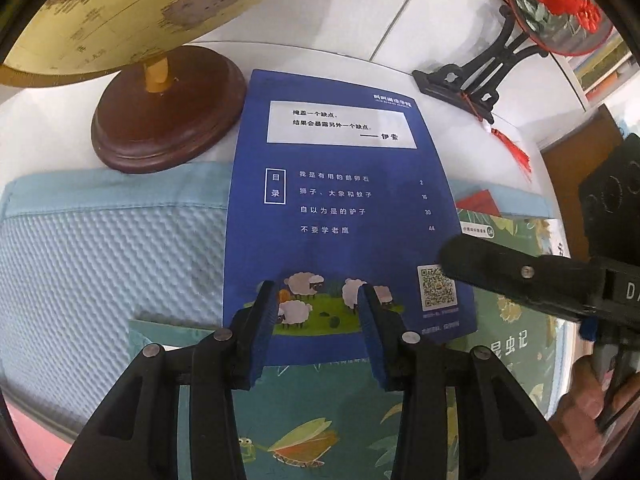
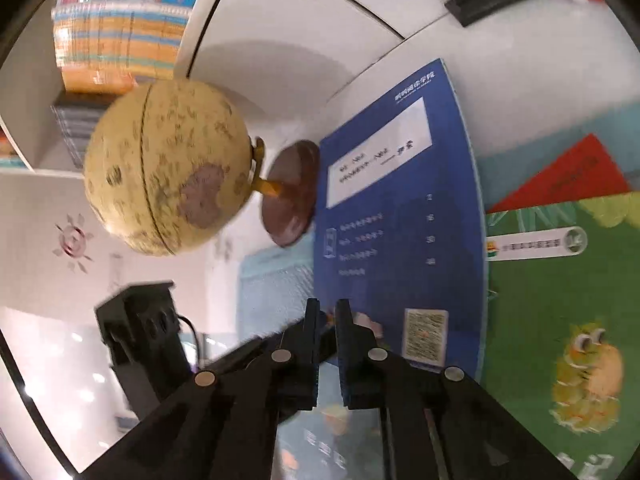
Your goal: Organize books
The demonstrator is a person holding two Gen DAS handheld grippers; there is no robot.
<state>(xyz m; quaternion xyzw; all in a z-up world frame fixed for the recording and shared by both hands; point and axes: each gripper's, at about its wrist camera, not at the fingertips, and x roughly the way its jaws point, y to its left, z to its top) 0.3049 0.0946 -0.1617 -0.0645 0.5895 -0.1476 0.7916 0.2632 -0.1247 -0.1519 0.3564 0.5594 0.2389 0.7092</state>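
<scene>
A thin blue book (image 1: 340, 208) with white Chinese text, sheep and a QR code lies flat on a white shelf, beside the globe's base. My left gripper (image 1: 318, 292) is open just above the book's near edge, holding nothing. My right gripper (image 2: 327, 308) has its jaws nearly shut at the blue book's (image 2: 400, 216) near left corner; whether it pinches the book is unclear. It shows from the right in the left wrist view (image 1: 520, 276). A green insect picture book (image 1: 516, 320) lies under the blue one, a teal book (image 1: 320, 420) nearest me, and a red book (image 2: 568, 176) beyond.
A yellow globe (image 2: 168, 164) on a brown wooden base (image 1: 168, 112) stands left of the books. A light blue quilted cloth (image 1: 100, 264) lies at left. A black stand (image 1: 476, 76) with a red flower plate (image 1: 556, 4) is at back right. Stacked books (image 2: 120, 20) fill a shelf.
</scene>
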